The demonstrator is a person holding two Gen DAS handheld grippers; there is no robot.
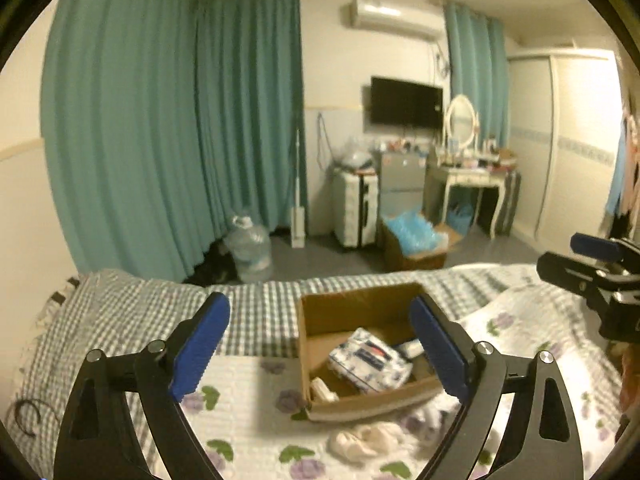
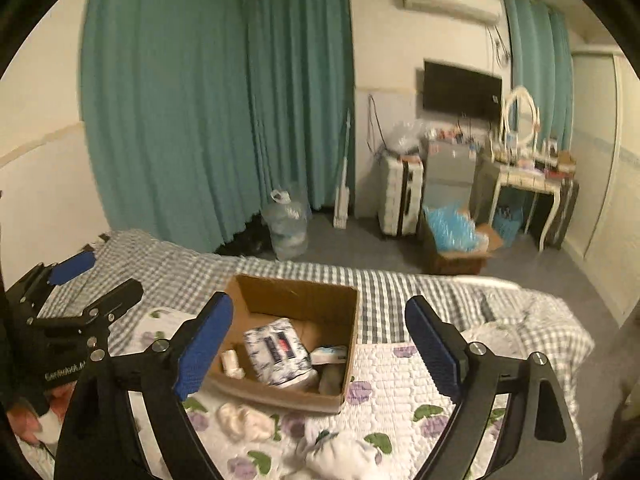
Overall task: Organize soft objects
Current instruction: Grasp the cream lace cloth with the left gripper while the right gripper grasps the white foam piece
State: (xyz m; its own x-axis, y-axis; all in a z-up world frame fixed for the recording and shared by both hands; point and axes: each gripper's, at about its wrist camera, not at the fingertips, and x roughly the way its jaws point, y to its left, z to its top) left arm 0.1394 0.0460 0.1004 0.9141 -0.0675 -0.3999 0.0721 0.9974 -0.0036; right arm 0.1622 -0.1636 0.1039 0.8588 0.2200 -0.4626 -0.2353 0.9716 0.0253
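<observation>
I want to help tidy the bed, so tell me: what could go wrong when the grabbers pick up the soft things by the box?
1. The cream cloth and white cloth lie flat on the quilt, so fingers might pinch the quilt too.
2. The cardboard box sits on soft bedding; a bump could tip or slide it.
3. The tissue pack already fills much of the box, so added cloth may spill over.

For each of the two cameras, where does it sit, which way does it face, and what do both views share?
Left wrist: on the left gripper, facing over the bed toward the cardboard box; the right gripper shows at right.
Right wrist: on the right gripper, facing the same box; the left gripper shows at left.
Shared: box, floral quilt, teal curtains, TV.
</observation>
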